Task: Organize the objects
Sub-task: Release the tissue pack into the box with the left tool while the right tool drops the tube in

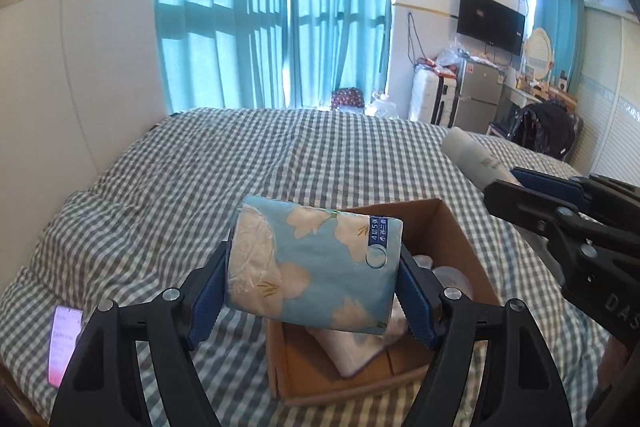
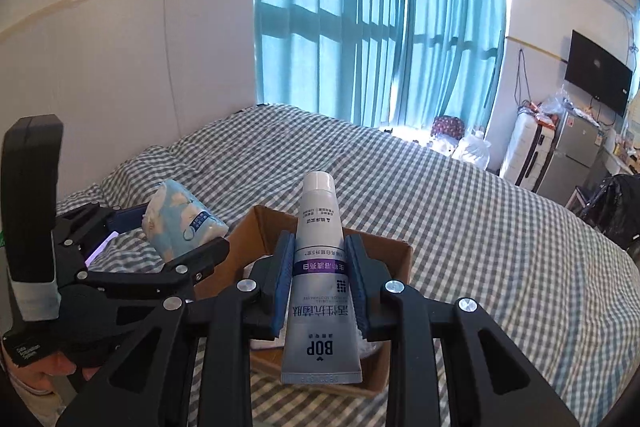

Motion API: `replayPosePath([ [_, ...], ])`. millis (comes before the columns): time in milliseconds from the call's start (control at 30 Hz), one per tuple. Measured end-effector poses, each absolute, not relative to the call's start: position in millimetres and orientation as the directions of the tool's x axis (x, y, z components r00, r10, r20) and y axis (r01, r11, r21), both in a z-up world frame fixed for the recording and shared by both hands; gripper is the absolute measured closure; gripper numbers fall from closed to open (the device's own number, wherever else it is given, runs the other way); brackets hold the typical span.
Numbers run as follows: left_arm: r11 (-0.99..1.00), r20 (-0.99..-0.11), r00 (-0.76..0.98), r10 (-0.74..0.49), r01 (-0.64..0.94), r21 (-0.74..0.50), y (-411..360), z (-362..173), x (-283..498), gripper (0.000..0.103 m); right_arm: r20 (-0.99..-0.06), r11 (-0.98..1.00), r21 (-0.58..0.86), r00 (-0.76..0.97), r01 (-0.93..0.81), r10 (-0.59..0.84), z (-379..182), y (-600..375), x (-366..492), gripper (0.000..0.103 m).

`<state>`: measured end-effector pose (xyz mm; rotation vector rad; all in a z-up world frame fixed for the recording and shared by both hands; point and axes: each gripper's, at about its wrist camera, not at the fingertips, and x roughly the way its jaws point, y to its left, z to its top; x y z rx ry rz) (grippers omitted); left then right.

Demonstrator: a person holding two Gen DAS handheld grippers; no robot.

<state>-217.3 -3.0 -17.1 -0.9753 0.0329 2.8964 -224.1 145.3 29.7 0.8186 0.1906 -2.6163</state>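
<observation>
My left gripper [image 1: 316, 259] is shut on a blue floral tissue pack [image 1: 312, 263] and holds it above the open cardboard box [image 1: 452, 227] on the bed. The pack also shows in the right wrist view [image 2: 180, 223], at the left. My right gripper [image 2: 320, 259] is shut on a grey BOP toothpaste tube [image 2: 320, 275], cap pointing away, above the same box [image 2: 400, 255]. In the left wrist view the tube [image 1: 476, 157] and right gripper come in from the right. A white folded item [image 1: 352, 351] and clear plastic things lie in the box.
The box sits on a grey-and-white checked bedspread [image 1: 240, 167]. A lit phone [image 1: 64, 343] lies at the bed's left edge. Teal curtains [image 1: 272, 7], a suitcase, a small fridge [image 1: 478, 95] and a wall TV stand beyond the bed.
</observation>
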Motion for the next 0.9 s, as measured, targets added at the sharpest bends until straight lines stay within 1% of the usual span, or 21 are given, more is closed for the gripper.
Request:
replayPosePath([
  [133,-0.994,-0.647,-0.756,0.1,-0.11,-0.025,3,-32,-243,0.025,-0.584,-0.915,0.018,-0.739,0.402,-0.336,12,149,-260,0.077],
  [333,-0.99,-0.68,-0.727,0.096,-0.144,0.014,19,-58,-268,0.025,-0.608,-0.913,0.064,-0.71,0.402,-0.355,-15,154,-303,0.077],
  [433,-0.987,-0.699,-0.708,0.104,-0.158,0.012,23,-71,-275,0.025,-0.628,-0.911,0.08,-0.689,0.404,-0.361,-30,158,-314,0.077],
  [533,-0.986,-0.707,-0.702,0.088,-0.162,0.038,27,-81,-278,0.025,-0.647,-0.905,0.095,-0.665,0.414,-0.372,-48,160,-320,0.077],
  [633,-0.986,-0.716,-0.691,0.102,-0.163,0.017,29,-88,-280,0.025,-0.661,-0.902,0.121,-0.645,0.414,-0.384,-59,165,-323,0.077],
  [767,-0.987,-0.712,-0.693,0.109,-0.162,0.006,27,-85,-278,0.023,-0.657,-0.898,0.146,-0.637,0.416,-0.402,-61,168,-323,0.077],
  [867,-0.987,-0.709,-0.698,0.097,-0.159,0.021,26,-78,-273,0.022,-0.643,-0.901,0.15,-0.653,0.406,-0.401,-52,170,-318,0.077],
  [900,-0.988,-0.704,-0.704,0.09,-0.153,0.026,25,-74,-270,0.019,-0.635,-0.903,0.154,-0.659,0.402,-0.402,-48,172,-315,0.076],
])
